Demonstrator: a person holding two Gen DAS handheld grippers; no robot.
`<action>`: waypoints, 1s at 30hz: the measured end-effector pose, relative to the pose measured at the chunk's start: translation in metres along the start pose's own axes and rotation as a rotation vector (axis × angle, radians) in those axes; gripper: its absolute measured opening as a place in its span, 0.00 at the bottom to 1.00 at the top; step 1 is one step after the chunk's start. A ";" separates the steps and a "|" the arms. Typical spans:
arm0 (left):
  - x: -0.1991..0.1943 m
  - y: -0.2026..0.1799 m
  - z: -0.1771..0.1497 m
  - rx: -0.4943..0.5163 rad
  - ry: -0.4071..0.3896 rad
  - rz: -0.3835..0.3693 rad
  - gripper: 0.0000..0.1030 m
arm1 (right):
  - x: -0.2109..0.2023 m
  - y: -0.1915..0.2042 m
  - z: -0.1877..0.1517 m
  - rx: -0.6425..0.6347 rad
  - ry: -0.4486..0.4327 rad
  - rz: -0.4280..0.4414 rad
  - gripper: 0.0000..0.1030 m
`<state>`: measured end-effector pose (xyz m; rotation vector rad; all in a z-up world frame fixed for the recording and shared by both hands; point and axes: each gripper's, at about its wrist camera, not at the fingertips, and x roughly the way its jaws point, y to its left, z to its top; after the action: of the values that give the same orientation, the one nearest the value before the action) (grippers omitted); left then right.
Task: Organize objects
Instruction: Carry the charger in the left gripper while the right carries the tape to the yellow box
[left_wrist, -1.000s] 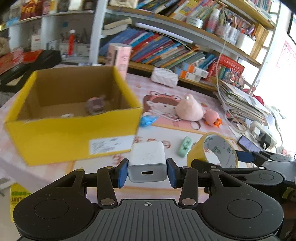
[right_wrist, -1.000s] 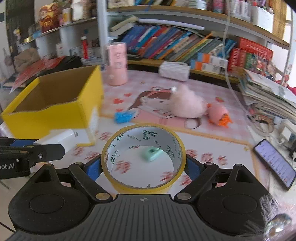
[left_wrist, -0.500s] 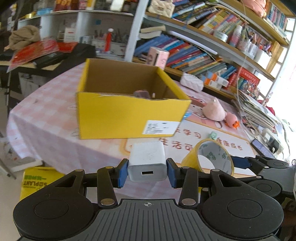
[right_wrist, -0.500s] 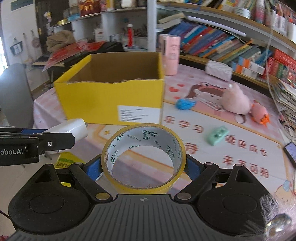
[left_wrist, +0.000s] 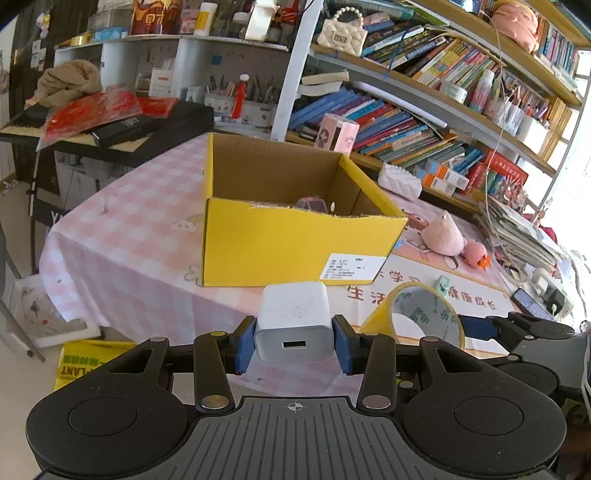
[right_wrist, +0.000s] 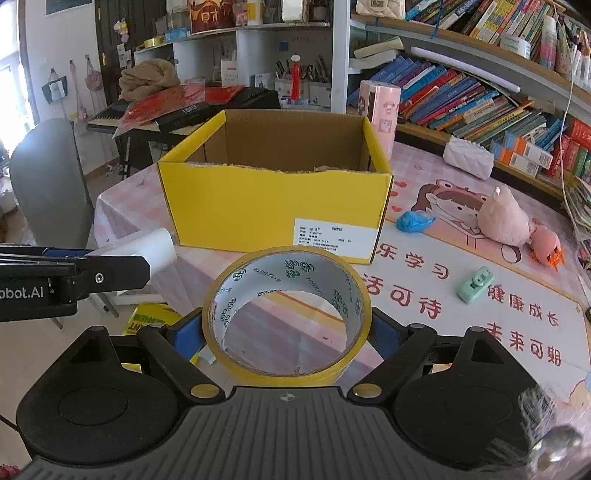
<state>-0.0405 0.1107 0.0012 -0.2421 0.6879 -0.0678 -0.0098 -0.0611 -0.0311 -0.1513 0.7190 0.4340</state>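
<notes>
Both grippers stay clamped: left gripper (left_wrist: 294, 345) on the white charger (left_wrist: 294, 321), right gripper (right_wrist: 287, 338) on the tape roll (right_wrist: 287, 317). Both have backed away; the yellow box (right_wrist: 275, 206) at 12 o'clock now looks farther, so dropping is probably delayed.

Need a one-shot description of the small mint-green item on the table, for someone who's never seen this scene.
Start at the yellow cardboard box on the pink table. Right of it and nearer the camera, on the printed mat with red characters, lies the mint-green item, apart from everything else. It is small, hard-edged and boxy, unlike the blue crumpled piece beside the box or the pink plush toys further back.
</notes>
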 end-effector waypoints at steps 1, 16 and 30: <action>0.001 0.000 0.001 0.003 0.000 -0.002 0.40 | 0.000 0.000 0.001 -0.001 -0.003 -0.002 0.86; 0.000 -0.001 0.016 0.032 -0.051 -0.023 0.40 | 0.001 0.001 0.014 -0.017 -0.030 -0.017 0.86; 0.027 0.002 0.078 0.023 -0.146 -0.020 0.40 | 0.011 -0.013 0.085 -0.040 -0.147 -0.012 0.86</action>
<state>0.0297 0.1241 0.0420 -0.2289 0.5397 -0.0761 0.0549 -0.0454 0.0245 -0.1593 0.5648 0.4435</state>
